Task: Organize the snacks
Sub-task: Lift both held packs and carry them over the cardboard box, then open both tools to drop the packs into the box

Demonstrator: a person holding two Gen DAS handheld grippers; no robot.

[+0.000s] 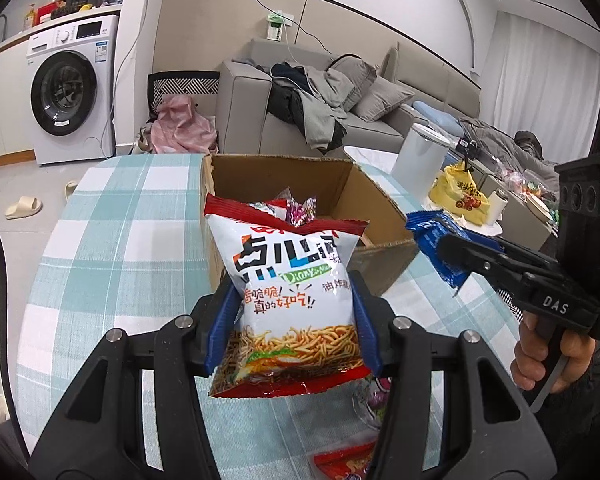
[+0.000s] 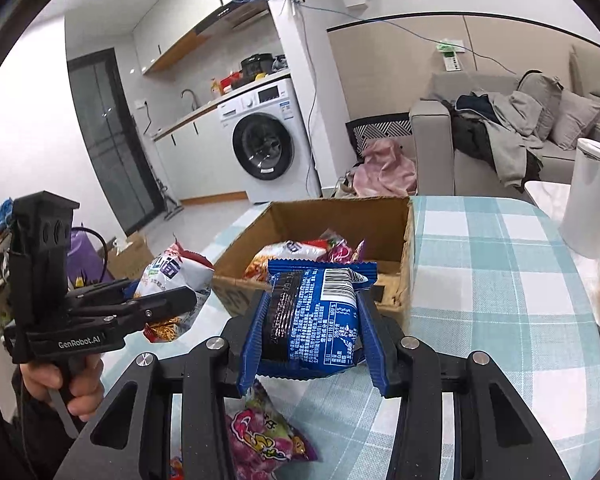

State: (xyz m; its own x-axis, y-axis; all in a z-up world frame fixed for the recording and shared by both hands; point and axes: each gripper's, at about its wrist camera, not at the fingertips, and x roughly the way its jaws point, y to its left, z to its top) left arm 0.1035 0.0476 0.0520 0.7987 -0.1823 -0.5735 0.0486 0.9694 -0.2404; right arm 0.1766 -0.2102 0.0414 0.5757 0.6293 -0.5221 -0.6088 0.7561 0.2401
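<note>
Snack transfer under way: carrying two packets toward the cardboard box [image 1: 384,216] on the checked tablecloth [image 1: 112,216].

Left gripper [image 1: 292,320] clamping the white-and-red fried-noodle snack bag [image 1: 292,280], raised just near of the box's near wall.

Right gripper [image 2: 314,328] pinching the blue wrapped snack [image 2: 320,312], likewise raised near the box's near edge.

Advising: lifting each packet clear of the wall, centring over the opening, then letting go low, one at a time.

Counting: one box, several packets inside it; two packets being held; purple candy bag [image 2: 260,436] and red packet [image 1: 340,462] lying loose on the near cloth.
</note>
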